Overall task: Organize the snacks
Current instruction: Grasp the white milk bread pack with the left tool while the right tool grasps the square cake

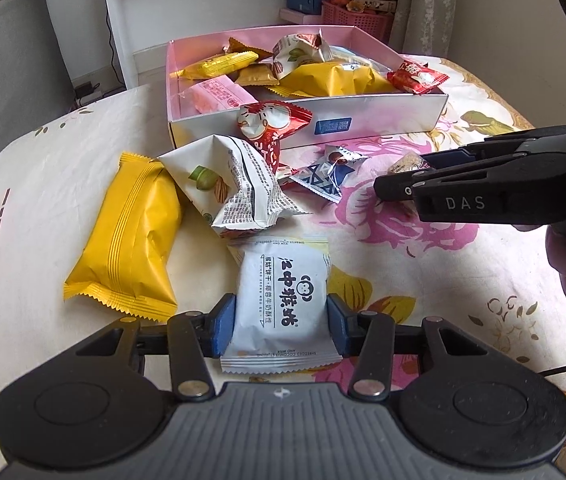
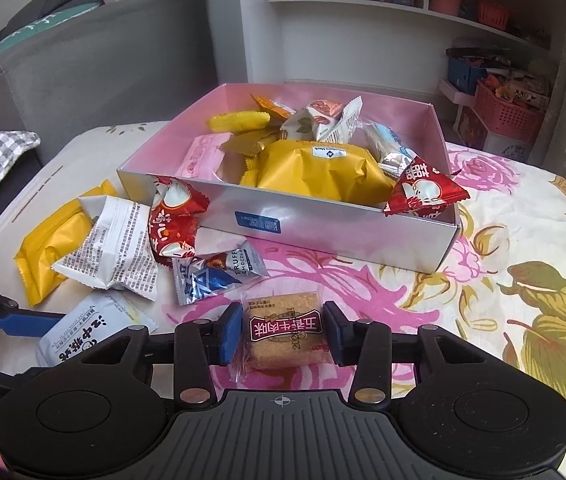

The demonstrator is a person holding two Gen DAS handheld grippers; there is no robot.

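Left gripper (image 1: pixel 281 326) clamped on white biscuit pack (image 1: pixel 281 304), still on the cloth. Right gripper (image 2: pixel 283 330) around the clear-wrapped cracker (image 2: pixel 283 330) — pads look barely touching, hard to tell. Risk: slippery film slips out en route to the pink box (image 2: pixel 323 236) — shallow grip.

Glossy wrappers on printed cloth

The yellow packet (image 1: pixel 127 236) and red sachet (image 2: pixel 423 192) shine like smooth foil or plastic film; the white biscuit pack (image 1: pixel 281 304) looks matt. The box (image 2: pixel 323 232) seems satin cardboard, the flowered tablecloth (image 2: pixel 503 280) soft matt fabric.
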